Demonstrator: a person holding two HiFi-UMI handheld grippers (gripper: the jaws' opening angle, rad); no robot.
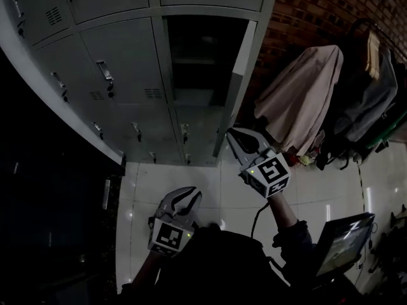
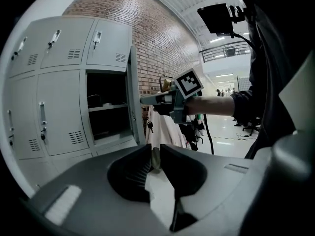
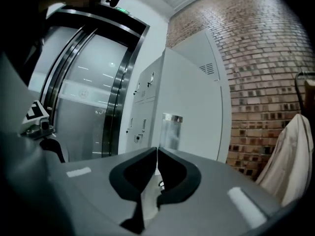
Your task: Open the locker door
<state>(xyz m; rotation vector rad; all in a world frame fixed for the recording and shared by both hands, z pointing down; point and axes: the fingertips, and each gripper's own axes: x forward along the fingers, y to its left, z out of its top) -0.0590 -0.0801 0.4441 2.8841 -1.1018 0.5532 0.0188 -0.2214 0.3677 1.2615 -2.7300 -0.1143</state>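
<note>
Locker door (image 1: pixel 243 75) stands open, swung out edge-on from the grey lockers (image 1: pixel 121 62) toward the brick wall (image 1: pixel 318 11). The compartment behind it is dark, and the left gripper view shows a shelf (image 2: pixel 106 107) across it. The right gripper (image 1: pixel 236 137) is raised beside the lower part of the door's free edge. Seen from the left gripper view, its tips (image 2: pixel 143 100) meet that edge about halfway up, and a bunch of keys (image 2: pixel 149 127) hangs just beneath them. In its own view its jaws are pressed together, with only a hairline slit between them. I cannot tell whether they pinch anything. The door's pale face fills the space behind them, with a shiny plate (image 3: pixel 172 127) just above the tips.

The left gripper (image 1: pixel 191 194) hangs low over the tiled floor (image 1: pixel 210 176), well apart from the lockers. Its jaws are drawn almost together with nothing between them. A pale coat (image 1: pixel 299 100) hangs against the brick wall to the right of the door.
</note>
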